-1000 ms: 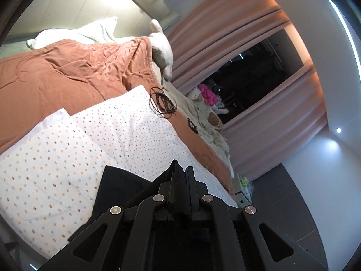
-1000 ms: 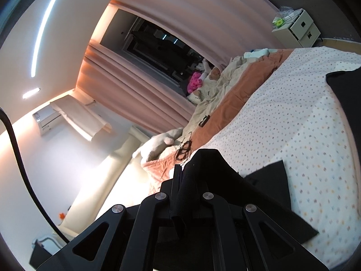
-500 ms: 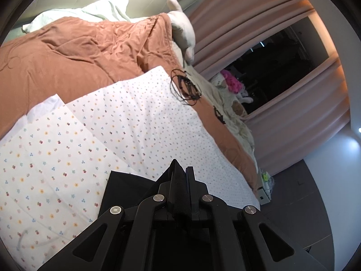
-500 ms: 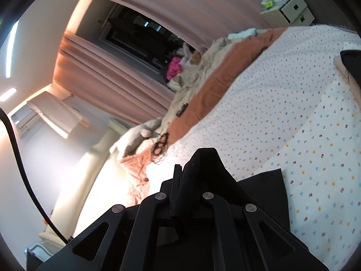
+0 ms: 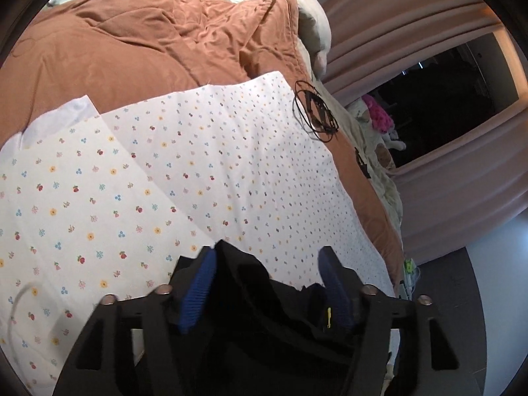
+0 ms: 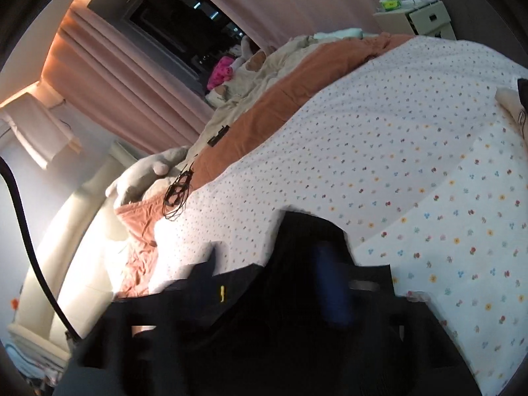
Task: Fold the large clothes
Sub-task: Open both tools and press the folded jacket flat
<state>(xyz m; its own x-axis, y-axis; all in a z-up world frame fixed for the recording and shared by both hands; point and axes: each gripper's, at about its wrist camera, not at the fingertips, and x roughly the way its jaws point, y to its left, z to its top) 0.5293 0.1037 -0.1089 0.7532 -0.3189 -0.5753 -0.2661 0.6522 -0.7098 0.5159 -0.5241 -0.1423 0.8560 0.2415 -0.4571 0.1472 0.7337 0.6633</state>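
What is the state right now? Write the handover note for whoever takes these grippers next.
Left gripper: jaws open, black garment lying loose between the pads.
Right gripper: blurred, looks open, the same cloth draped over it.
The garment sits on the floral sheet at the near edge of the bed.
Done: garment laid down, not gripped.
Left: fold hidden under the grippers; check it, then finish folding.
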